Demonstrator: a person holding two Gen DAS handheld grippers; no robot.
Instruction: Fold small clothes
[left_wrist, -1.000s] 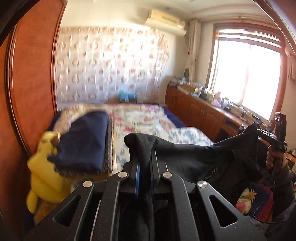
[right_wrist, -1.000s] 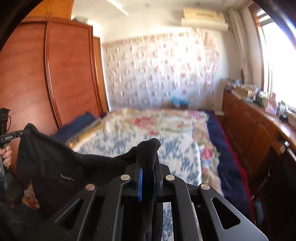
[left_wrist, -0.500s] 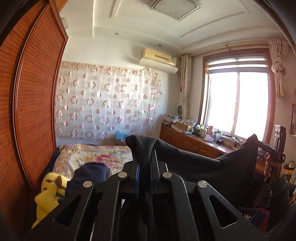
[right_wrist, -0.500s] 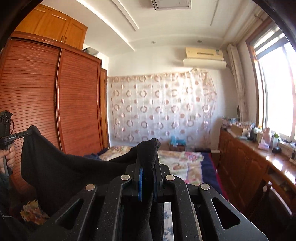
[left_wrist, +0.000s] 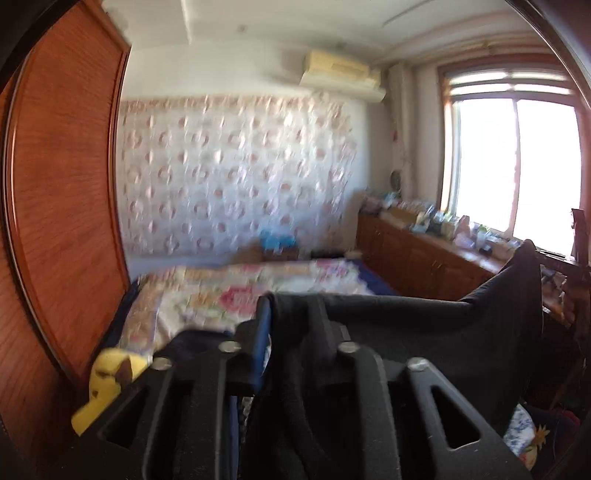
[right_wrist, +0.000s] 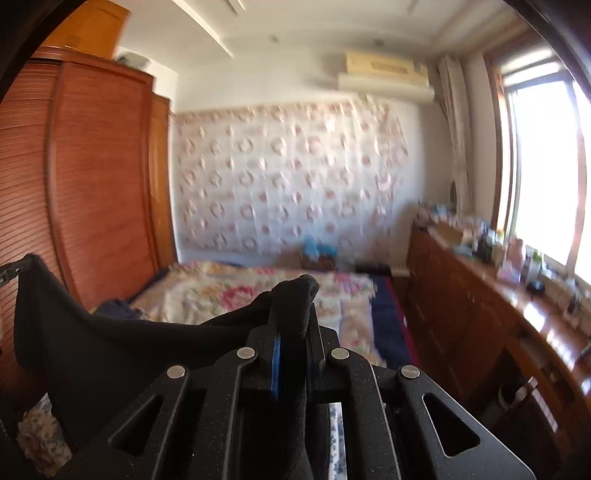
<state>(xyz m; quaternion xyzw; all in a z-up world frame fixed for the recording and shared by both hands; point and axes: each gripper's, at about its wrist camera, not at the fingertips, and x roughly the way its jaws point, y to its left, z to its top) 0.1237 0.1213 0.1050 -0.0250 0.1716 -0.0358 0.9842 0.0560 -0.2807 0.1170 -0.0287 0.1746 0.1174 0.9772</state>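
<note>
A black garment (left_wrist: 424, 332) hangs stretched in the air between my two grippers, above the near end of a floral bed (left_wrist: 221, 291). My left gripper (left_wrist: 290, 306) has one corner between its jaws. They are opening, with a clear gap and the cloth lying loose in it. In the right wrist view the other corner of the black garment (right_wrist: 129, 350) stands up between the jaws of my right gripper (right_wrist: 293, 332). These jaws are opening too, with the cloth leaning on the right finger.
A yellow plush toy (left_wrist: 107, 373) and folded dark blue clothes (left_wrist: 192, 339) lie at the bed's left side, beside a tall wooden wardrobe (left_wrist: 62, 184). A cluttered low wooden cabinet (right_wrist: 461, 295) runs under the window on the right.
Both grippers swung up and then forward toward the bed with the garment. Their jaws, tight on the cloth before, now stand apart.
</note>
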